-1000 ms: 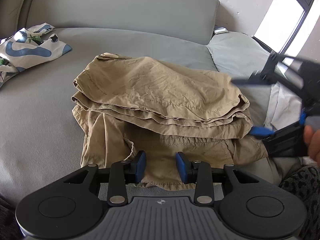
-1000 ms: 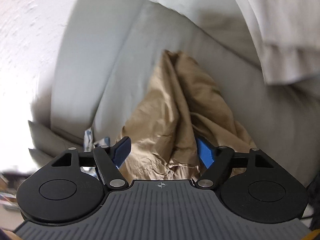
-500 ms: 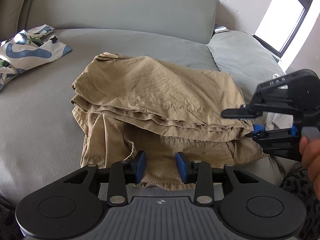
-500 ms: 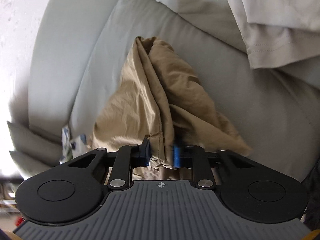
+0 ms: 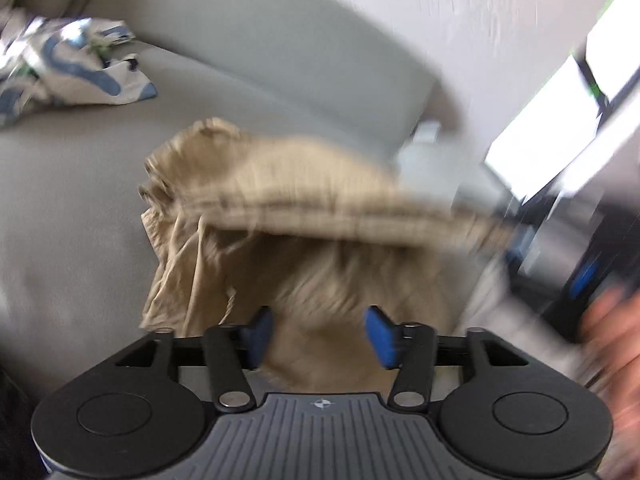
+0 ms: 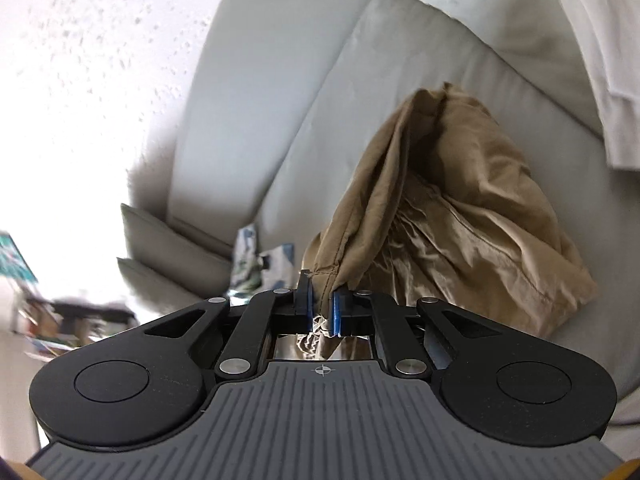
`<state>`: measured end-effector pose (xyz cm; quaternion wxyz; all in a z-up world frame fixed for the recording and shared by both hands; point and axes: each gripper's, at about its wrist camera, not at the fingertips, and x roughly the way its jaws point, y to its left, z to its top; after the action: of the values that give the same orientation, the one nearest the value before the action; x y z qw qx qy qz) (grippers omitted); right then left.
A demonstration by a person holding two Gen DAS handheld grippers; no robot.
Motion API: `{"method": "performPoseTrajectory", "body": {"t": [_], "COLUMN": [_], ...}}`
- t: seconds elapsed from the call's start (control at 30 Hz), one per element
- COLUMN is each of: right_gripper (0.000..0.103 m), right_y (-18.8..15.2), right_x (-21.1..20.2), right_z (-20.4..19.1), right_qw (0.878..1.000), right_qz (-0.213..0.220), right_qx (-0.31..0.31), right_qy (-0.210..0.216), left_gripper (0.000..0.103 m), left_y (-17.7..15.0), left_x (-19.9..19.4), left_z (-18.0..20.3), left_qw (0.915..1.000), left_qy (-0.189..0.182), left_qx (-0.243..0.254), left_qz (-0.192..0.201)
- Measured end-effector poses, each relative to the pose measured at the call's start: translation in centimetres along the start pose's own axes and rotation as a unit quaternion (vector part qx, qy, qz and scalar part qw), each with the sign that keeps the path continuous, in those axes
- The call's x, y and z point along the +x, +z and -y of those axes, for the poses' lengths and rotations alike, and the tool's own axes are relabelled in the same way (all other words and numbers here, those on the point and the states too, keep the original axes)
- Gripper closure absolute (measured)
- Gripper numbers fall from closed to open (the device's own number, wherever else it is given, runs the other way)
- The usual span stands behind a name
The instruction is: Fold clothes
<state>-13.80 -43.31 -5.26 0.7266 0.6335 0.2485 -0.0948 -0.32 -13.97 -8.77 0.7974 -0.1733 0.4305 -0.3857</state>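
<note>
right gripper [image 6: 320,312]: jaws had just been closing; clamped on a hemmed edge of the khaki garment [image 6: 448,216], cloth pinched between the blue pads [image 6: 337,314].
left gripper [image 5: 318,334]: jaws had just been opening; pads [image 5: 378,338] stood apart, released. Garment lay past and between them, not pressed by either pad.
garment: tan, folded in layers, was on the grey sofa [image 5: 72,216] seat, mid-cushion. In the right wrist view it rose in a peaked, tented shape from the clamped edge up toward the backrest. In the left wrist view its top layers looked lifted on the right side; heavy blur, so the edge detail could not be told.
sofa: grey backrest behind the garment, cushion [image 6: 168,248] at the far end.
patterned cloth [image 5: 68,76]: white and blue, crumpled on the seat, well apart from the garment, far left.
white cloth [image 6: 580,40]: hung at the upper right of the right wrist view.
hand [image 5: 612,340]: blurred, at the right edge of the left wrist view, beside a dark gripper body.
</note>
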Motion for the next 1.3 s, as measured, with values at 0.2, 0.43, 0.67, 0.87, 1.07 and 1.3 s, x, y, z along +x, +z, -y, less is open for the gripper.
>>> {"method": "performPoseTrajectory", "body": {"t": [0.2,0.43,0.67,0.87,1.07,1.3], "right_gripper": [0.094,0.094,0.094,0.094,0.094,0.094], "right_y": [0.5,0.8,1.3,1.1,0.9,1.2], "right_x": [-0.3,-0.6,-0.2,0.0,-0.2,-0.5], "right_z": [1.8,1.9,2.9,4.1,4.6,5.1], "right_qw": [0.999,0.998,0.998,0.998,0.996,0.991], "right_qz": [-0.003,-0.005,-0.004,-0.01,-0.013,-0.006], "right_qx": [0.041,0.048,0.049,0.056,0.078,0.1], "right_qy": [0.027,0.046,0.035,0.017,0.05,0.086], "left_gripper": [0.035,0.035,0.032,0.032,0.031,0.044], "left_y": [1.2,1.6,1.6,0.6,1.8,3.6], "left_x": [1.4,3.8,2.3,3.7,5.7,5.3], "left_z": [-2.7,-4.8,-5.9,-6.5,-6.2,-6.0], "left_qw": [0.9818,0.958,0.9499,0.9452,0.9458,0.9557], "left_qy": [-0.072,-0.1,-0.102,-0.091,-0.083,-0.044], "left_qx": [-0.175,-0.268,-0.293,-0.314,-0.313,-0.281], "left_qz": [-0.012,0.006,0.032,0.003,0.016,0.074]}}
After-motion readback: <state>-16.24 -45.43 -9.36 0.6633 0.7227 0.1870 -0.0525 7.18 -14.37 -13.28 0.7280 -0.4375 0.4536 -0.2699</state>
